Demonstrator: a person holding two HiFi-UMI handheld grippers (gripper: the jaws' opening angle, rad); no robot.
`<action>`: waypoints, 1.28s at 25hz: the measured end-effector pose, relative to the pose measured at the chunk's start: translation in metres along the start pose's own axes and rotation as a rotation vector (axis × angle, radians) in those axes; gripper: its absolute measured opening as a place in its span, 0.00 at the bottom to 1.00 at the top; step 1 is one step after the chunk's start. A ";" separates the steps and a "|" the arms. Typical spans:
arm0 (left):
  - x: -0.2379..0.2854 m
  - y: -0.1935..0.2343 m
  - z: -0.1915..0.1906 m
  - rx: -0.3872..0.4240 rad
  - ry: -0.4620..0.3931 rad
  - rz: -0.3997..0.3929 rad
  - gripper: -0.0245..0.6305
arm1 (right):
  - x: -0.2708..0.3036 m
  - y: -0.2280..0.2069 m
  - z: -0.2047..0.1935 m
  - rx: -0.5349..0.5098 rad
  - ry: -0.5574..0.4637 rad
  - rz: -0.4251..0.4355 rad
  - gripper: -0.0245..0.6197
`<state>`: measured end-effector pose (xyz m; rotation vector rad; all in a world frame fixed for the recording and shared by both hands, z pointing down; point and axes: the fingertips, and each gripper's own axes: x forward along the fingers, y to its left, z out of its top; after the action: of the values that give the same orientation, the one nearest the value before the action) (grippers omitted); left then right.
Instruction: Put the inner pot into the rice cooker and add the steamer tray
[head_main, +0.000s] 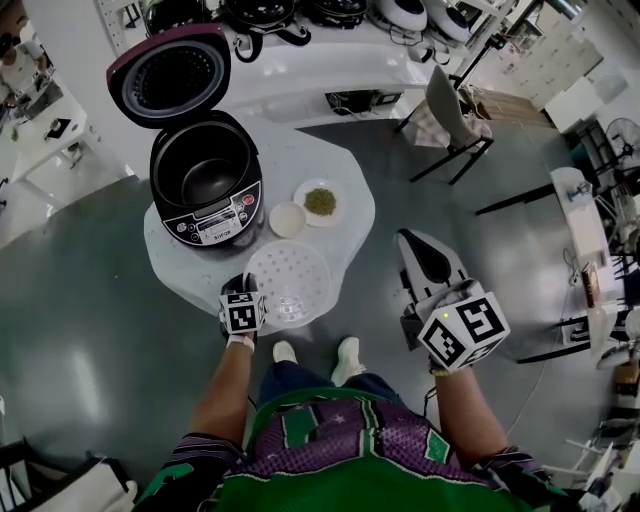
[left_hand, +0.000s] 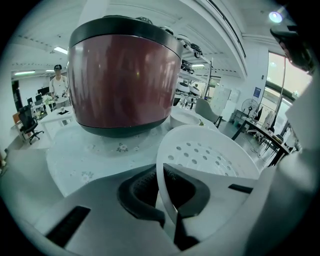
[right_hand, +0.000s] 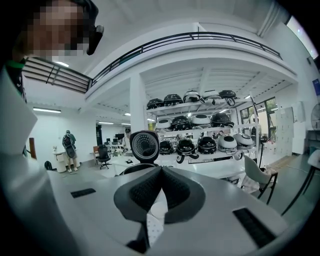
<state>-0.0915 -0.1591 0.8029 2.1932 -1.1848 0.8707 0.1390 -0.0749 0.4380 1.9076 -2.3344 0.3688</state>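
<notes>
The rice cooker (head_main: 210, 205) stands on the white table (head_main: 352, 180) with its lid (head_main: 170, 78) up, and the dark inner pot (head_main: 205, 168) sits inside it. A white perforated steamer tray (head_main: 290, 280) lies on the table in front of the cooker. My left gripper (head_main: 243, 292) is at the tray's left rim. In the left gripper view my left gripper (left_hand: 164, 172) is shut on the rim of the steamer tray (left_hand: 210, 155), with the maroon cooker (left_hand: 125, 75) behind it. My right gripper (head_main: 428, 262) hangs over the floor right of the table, shut and empty (right_hand: 159, 169).
A small white bowl (head_main: 287, 219) and a plate of green grains (head_main: 320, 202) sit right of the cooker. A chair (head_main: 450, 110) stands beyond the table. Shelves of cookers (right_hand: 200, 135) line the back. A person (left_hand: 59, 82) stands far off.
</notes>
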 end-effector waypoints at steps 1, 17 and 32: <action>-0.001 -0.001 0.001 0.006 0.002 -0.002 0.07 | -0.001 -0.001 0.000 0.001 -0.003 -0.003 0.05; -0.069 -0.025 0.039 0.022 -0.046 -0.100 0.07 | 0.001 0.014 0.029 0.018 -0.073 0.024 0.05; -0.159 -0.036 0.108 0.076 -0.093 -0.192 0.07 | 0.021 0.050 0.075 0.014 -0.168 0.077 0.05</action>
<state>-0.0950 -0.1276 0.6098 2.3851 -0.9771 0.7521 0.0917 -0.1042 0.3647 1.9288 -2.5232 0.2403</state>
